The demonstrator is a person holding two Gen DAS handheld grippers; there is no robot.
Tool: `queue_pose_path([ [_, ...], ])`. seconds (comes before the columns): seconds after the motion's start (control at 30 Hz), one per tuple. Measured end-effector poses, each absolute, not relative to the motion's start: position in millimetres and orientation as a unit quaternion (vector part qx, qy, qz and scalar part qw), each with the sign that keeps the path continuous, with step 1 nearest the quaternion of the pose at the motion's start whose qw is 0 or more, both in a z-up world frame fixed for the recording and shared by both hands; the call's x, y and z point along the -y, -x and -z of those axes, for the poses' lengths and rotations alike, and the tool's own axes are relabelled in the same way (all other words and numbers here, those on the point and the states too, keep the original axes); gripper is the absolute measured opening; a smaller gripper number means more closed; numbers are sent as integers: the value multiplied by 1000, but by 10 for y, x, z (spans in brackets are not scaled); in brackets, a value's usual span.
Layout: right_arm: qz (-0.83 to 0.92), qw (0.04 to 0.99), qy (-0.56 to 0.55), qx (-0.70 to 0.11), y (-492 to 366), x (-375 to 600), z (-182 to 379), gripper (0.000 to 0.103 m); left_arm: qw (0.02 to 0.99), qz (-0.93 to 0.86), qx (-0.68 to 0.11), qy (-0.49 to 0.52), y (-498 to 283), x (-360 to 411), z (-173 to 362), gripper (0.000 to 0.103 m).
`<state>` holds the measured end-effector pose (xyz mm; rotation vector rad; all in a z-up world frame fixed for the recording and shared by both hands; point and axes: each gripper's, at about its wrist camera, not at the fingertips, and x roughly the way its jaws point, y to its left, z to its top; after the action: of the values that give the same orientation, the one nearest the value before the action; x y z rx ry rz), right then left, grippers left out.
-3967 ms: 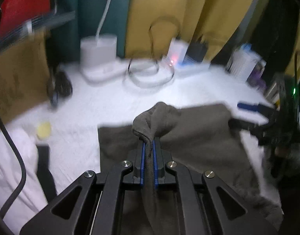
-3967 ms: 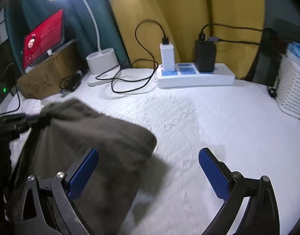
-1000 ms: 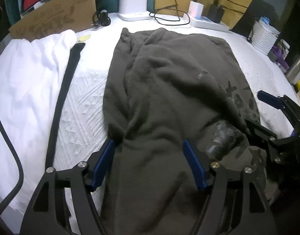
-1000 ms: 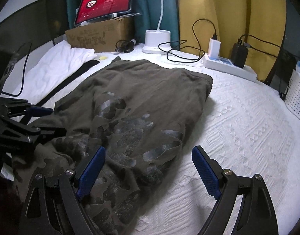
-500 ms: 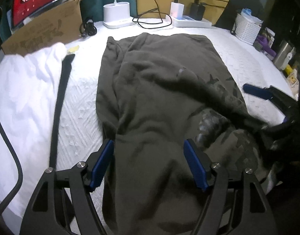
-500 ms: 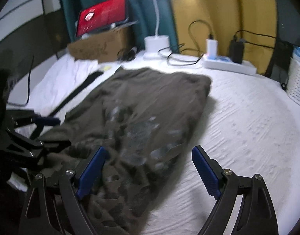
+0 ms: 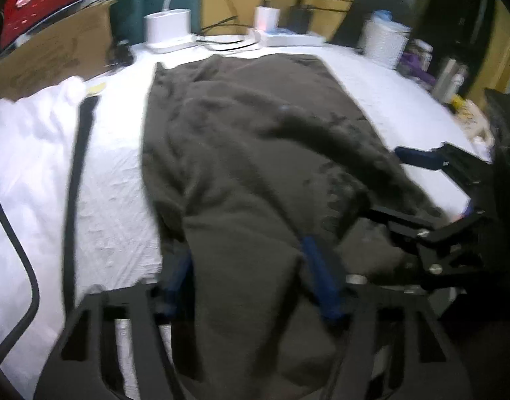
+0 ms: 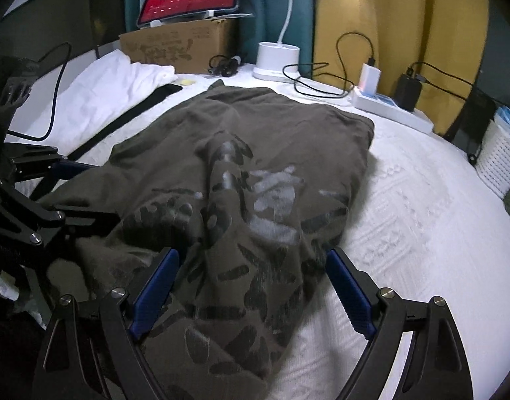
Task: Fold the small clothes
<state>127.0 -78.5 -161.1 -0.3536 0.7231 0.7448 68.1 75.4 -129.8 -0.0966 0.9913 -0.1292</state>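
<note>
Dark olive garment (image 8: 255, 173) lies spread on the white bedcover (image 8: 421, 206), near hem bunched toward both grippers. Left gripper (image 7: 251, 276): jaws closing, a ridge of fabric between the blue pads, not yet pinched. Right gripper (image 8: 251, 293): jaws spread wide, straddling the printed hem.

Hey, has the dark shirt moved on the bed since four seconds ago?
Yes. The dark shirt was bunched at the near left; now it lies spread out, its far edge close to the white lamp base.
</note>
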Motion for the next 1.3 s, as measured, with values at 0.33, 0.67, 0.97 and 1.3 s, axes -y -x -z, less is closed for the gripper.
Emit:
queue_pose_path([
  [0.33, -348, 856, 74, -376, -1196, 1280, 1591, 91, 892, 115, -430, 82, -432, -761, 1025, 11],
  [0.67, -303, 874, -15, -381, -1203, 1811, 1376, 91, 885, 108, -440, 109, -354, -986, 1141, 11],
  [0.97, -334, 853, 21, -401, -1027, 1627, 1491, 77, 873, 124, -449, 146, -228, -1005, 1102, 47],
  [1.3, -388, 818, 26, -424, -761, 1388, 1608, 48, 869, 113, -468, 113, -142, -938, 1261, 47],
])
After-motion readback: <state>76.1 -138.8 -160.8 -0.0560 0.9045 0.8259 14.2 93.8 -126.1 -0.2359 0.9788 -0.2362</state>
